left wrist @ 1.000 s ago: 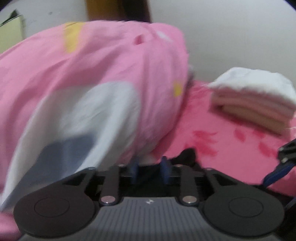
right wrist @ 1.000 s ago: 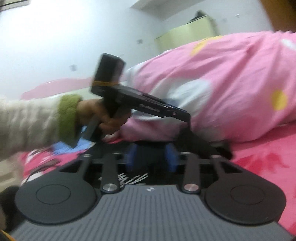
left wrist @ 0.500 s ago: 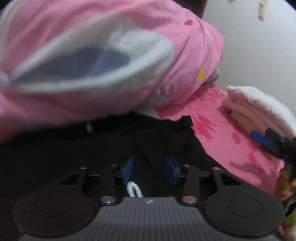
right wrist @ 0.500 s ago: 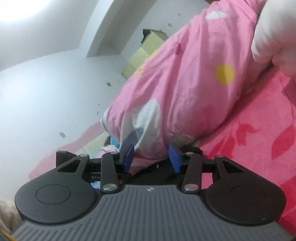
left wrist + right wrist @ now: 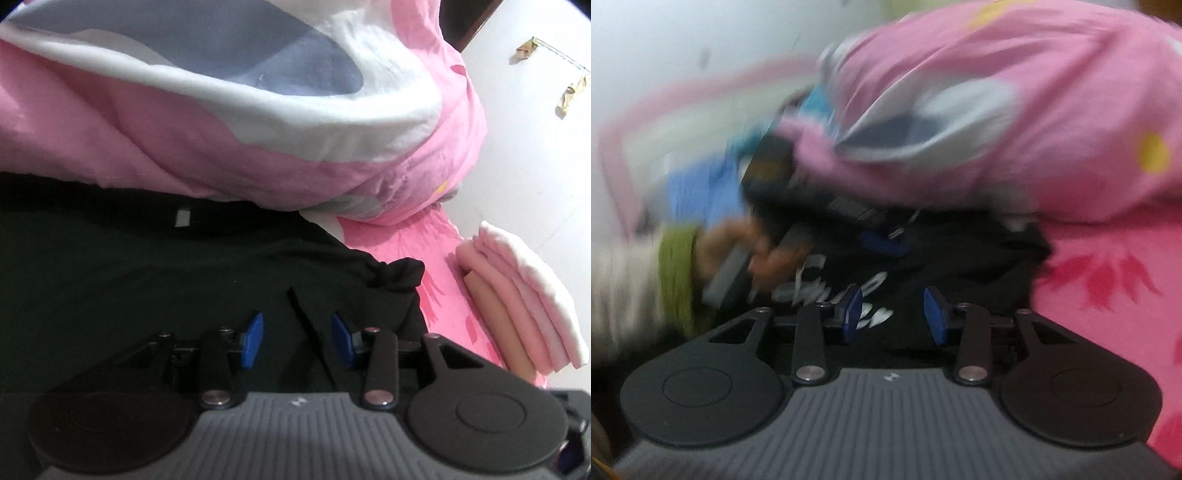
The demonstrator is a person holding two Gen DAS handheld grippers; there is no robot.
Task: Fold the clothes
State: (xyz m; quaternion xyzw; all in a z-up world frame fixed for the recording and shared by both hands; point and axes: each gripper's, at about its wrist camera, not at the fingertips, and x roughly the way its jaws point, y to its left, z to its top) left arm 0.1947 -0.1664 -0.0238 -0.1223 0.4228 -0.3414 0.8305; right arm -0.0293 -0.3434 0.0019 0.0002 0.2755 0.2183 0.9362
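Observation:
A black garment (image 5: 147, 288) with white lettering (image 5: 827, 288) lies spread on the pink bed sheet (image 5: 436, 302). My left gripper (image 5: 297, 338) is open just above the black cloth, with a fold edge between its blue pads (image 5: 253, 339). My right gripper (image 5: 894, 314) is open over the same garment near its print; this view is motion-blurred. The left gripper (image 5: 882, 243) and the hand holding it show in the right wrist view, low over the garment's far side.
A big pink duvet (image 5: 258, 122) with white and blue patches is heaped behind the garment and overhangs it. A stack of folded pink and white clothes (image 5: 517, 299) sits at the right by the wall. Blue items (image 5: 701, 192) lie at the far left.
Both grippers have come down over the black garment. The left gripper moved closer to the cloth. The right view swung from the duvet and wall down to the garment.

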